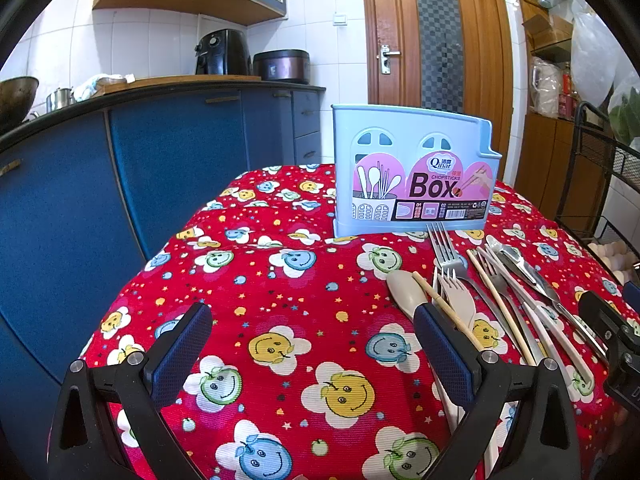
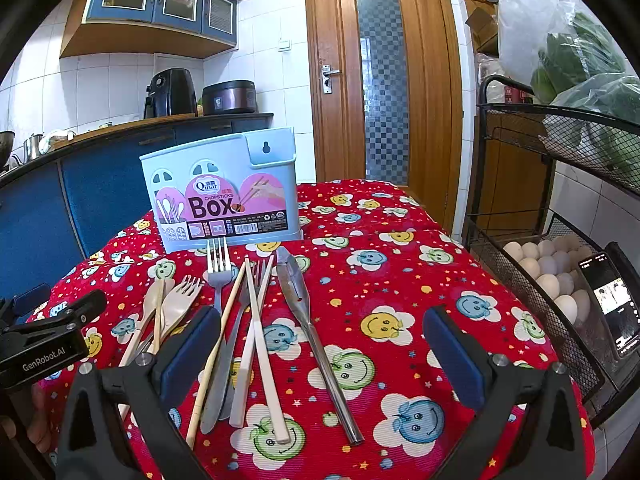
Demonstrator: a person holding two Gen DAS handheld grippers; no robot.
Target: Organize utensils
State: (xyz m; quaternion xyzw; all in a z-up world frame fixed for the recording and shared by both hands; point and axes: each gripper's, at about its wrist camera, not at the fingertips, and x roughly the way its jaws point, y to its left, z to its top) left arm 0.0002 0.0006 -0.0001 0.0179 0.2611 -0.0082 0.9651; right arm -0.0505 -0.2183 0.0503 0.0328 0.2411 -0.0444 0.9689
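Observation:
A pale blue chopsticks box (image 1: 412,168) (image 2: 224,194) stands upright at the far side of the table. In front of it lie several loose utensils: a steel fork (image 2: 218,272) (image 1: 442,246), a beige spoon (image 1: 404,294) (image 2: 150,300), a beige fork (image 2: 178,302) (image 1: 460,300), chopsticks (image 2: 256,320) (image 1: 496,296) and a steel knife (image 2: 308,320) (image 1: 524,272). My left gripper (image 1: 314,344) hovers open over bare cloth, left of the utensils. My right gripper (image 2: 322,344) is open above the knife's handle, nothing between its fingers.
A red smiley-print cloth (image 1: 280,280) (image 2: 400,280) covers the table. Blue kitchen cabinets (image 1: 160,152) run along the left. A black wire rack (image 2: 560,264) holding eggs and a phone stands close on the right. A wooden door (image 2: 380,80) is behind.

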